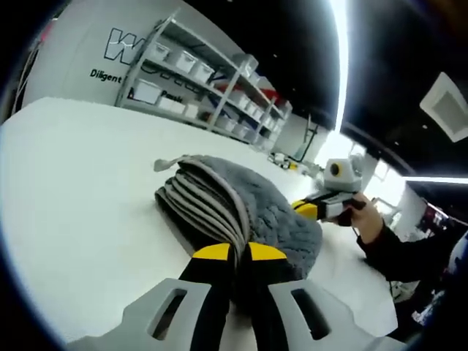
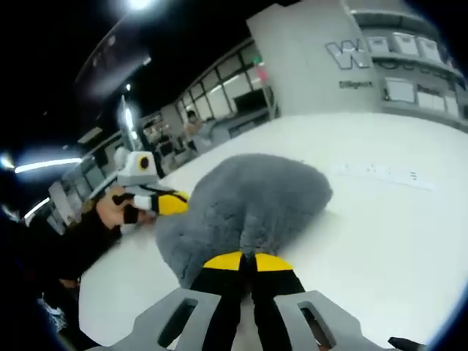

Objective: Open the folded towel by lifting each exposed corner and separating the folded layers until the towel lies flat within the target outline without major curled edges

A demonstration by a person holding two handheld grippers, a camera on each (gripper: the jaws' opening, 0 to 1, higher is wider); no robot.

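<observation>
The grey towel lies bunched on the white table, directly ahead of both grippers and well short of flat. In the left gripper view, the left gripper has its yellow-tipped jaws drawn together on the near edge of the towel, where a stack of folded layers fans away from the tips to the left; pinching there looks meant to take hold of one end so the folds can be drawn apart. The other gripper comes in from the right, held in a hand, touching the far side of the towel.

In the right gripper view, the right gripper likewise has its jaws narrowed onto the grey pile, the fabric rising straight beyond the tips in a rounded heap. The left gripper shows at left, just against the towel's edge.

Holding two opposite edges at once seems the reason for this arrangement (a pull outward from both sides would spread the layers). No outline is discernible on the table, so I cannot tell how the towel sits against its target. Shelves stand far beyond.
</observation>
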